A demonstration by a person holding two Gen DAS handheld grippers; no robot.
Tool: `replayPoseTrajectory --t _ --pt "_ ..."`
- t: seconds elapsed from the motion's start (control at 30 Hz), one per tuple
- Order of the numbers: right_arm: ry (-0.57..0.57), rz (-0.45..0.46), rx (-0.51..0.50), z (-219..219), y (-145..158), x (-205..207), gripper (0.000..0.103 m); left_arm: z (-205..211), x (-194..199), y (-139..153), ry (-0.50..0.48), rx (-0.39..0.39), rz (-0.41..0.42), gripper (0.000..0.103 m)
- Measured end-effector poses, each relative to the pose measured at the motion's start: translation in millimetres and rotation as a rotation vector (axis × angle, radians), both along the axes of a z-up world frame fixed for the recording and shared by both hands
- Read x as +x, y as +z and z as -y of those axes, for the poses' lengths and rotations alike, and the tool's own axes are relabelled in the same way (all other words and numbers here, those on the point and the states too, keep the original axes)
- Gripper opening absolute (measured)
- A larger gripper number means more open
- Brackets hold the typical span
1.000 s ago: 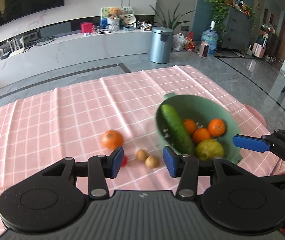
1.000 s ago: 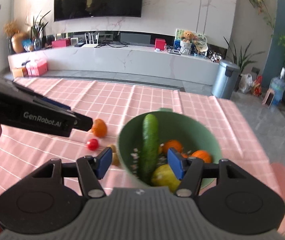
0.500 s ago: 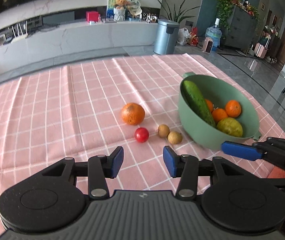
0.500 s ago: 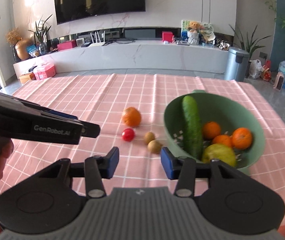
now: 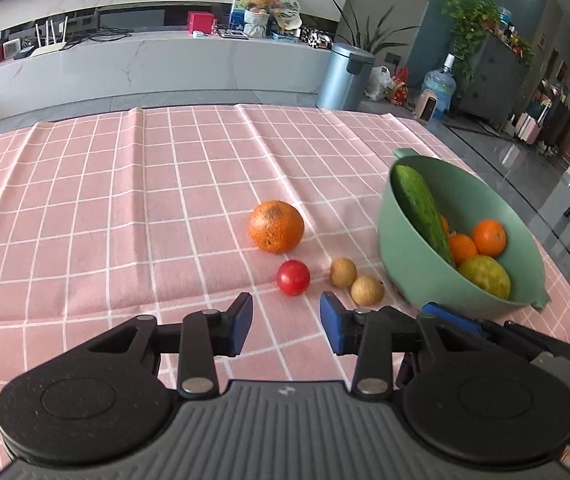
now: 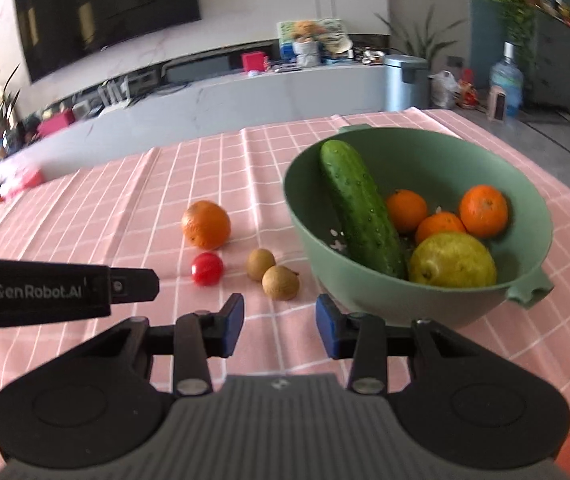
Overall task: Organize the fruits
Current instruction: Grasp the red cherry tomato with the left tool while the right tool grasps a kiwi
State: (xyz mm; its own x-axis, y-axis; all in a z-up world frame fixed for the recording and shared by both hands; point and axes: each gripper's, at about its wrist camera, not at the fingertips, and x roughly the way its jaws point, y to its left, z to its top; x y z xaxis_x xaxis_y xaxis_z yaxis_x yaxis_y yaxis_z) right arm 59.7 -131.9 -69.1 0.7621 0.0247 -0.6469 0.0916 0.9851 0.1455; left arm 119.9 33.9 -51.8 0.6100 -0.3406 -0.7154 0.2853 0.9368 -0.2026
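Note:
On the pink checked cloth lie an orange [image 5: 276, 226], a small red tomato [image 5: 293, 278] and two little brown fruits [image 5: 343, 272] [image 5: 367, 290]. To their right a green bowl [image 5: 413, 272] holds a cucumber [image 5: 421, 208], small oranges [image 5: 489, 236] and a yellow-green pear [image 5: 485, 276]. My left gripper [image 5: 285, 320] hovers just short of the tomato, jaws closing with nothing between them. My right gripper [image 6: 279, 320] hangs just short of the nearer brown fruit [image 6: 280, 282], left of the bowl [image 6: 405, 132]; its jaws are also closing on nothing.
The left gripper's body [image 6: 125, 284] reaches in from the left in the right wrist view, beside the tomato [image 6: 207, 268]. The table's right edge runs just past the bowl. Behind the table are a long white cabinet, a bin [image 5: 345, 76] and plants.
Both grippers have come down closer to the cloth and the loose fruit, and both pairs of jaws have narrowed. The right wrist view has rolled. The fruit has not moved.

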Motion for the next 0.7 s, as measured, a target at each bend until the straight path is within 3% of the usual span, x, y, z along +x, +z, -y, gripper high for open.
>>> replayPoseTrajectory --t 0.37,0.7 --pt "-0.132 0.003 0.030 -7 -22 26 0.033 -7 14 -13 0.043 0.031 -0.023 0.042" --pt "-0.163 -0.018 0.071 -5 -32 38 0.022 -9 22 -17 0.016 -0.023 -0.045 0.042"
